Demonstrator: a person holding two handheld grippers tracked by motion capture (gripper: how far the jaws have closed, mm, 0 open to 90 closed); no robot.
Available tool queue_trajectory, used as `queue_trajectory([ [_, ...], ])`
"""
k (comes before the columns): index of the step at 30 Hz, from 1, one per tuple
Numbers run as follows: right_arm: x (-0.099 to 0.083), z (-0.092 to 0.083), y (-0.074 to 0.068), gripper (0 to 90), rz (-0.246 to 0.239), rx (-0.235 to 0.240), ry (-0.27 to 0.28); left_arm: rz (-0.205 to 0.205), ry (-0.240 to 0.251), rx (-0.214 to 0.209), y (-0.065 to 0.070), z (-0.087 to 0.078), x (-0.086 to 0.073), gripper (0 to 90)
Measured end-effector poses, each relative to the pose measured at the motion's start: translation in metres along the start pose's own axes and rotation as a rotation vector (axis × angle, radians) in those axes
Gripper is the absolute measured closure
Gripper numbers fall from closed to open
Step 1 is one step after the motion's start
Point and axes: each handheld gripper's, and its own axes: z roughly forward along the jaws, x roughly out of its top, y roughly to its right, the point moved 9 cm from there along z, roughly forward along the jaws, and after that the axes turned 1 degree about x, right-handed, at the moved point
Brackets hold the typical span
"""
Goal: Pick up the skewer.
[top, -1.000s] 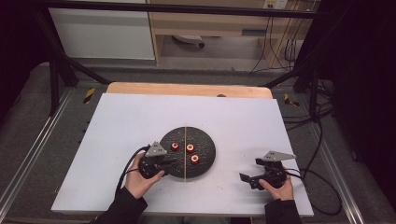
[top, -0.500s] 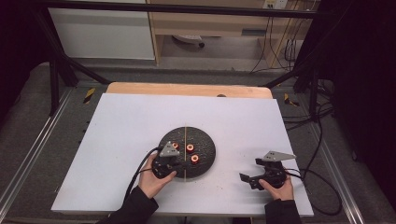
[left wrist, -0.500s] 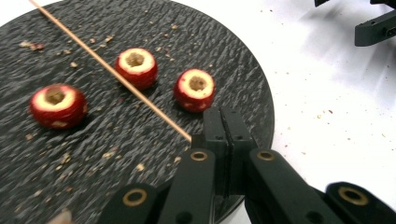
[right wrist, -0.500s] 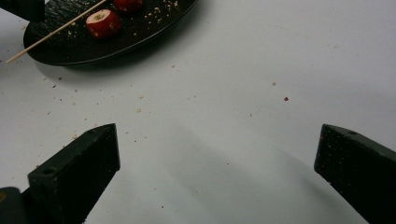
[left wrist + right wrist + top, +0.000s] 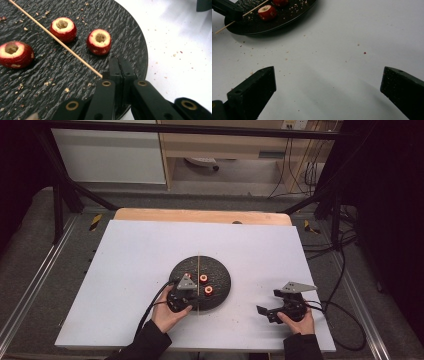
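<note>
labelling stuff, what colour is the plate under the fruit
Black, with a rippled slate-like texture; the plate shows best in the left gripper view.

Plate (image 5: 75, 65): black, rippled slate-like texture, speckled with pale crumbs. Three cored fruits (image 5: 99, 41): deep red skin, cream cut tops, tan hollows. Skewer (image 5: 57, 40): pale straw-coloured wood. Worktop (image 5: 135, 265): white sheet, few reddish and brown specks; light wood edge along far side. Left tool (image 5: 120, 71): matte black, brass-coloured rivet rings. Right tool (image 5: 329, 82): black, pads dusted with pale specks. Sleeves (image 5: 145, 342): black.
</note>
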Motion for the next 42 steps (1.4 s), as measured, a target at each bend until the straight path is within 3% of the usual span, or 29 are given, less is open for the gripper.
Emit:
queue_trajectory([
  [9,0.000,0.001,0.000,1.2,-0.001,-0.003,-0.001,0.002,-0.019,0.014,-0.008,-0.009,-0.008,89.4],
  [24,0.000,0.001,0.000,1.2,0.000,-0.003,0.000,-0.005,-0.036,0.079,-0.032,-0.026,-0.020,89.4],
  [35,0.000,0.001,0.000,1.2,0.003,-0.002,0.002,-0.014,-0.032,0.090,-0.036,-0.033,-0.020,89.1],
  [38,0.000,0.001,0.000,1.2,0.002,-0.002,0.000,-0.023,-0.030,0.090,-0.038,-0.039,-0.014,82.5],
  [42,0.000,0.001,0.000,1.2,0.005,-0.002,0.000,-0.040,-0.034,0.139,-0.046,-0.045,-0.006,65.1],
])
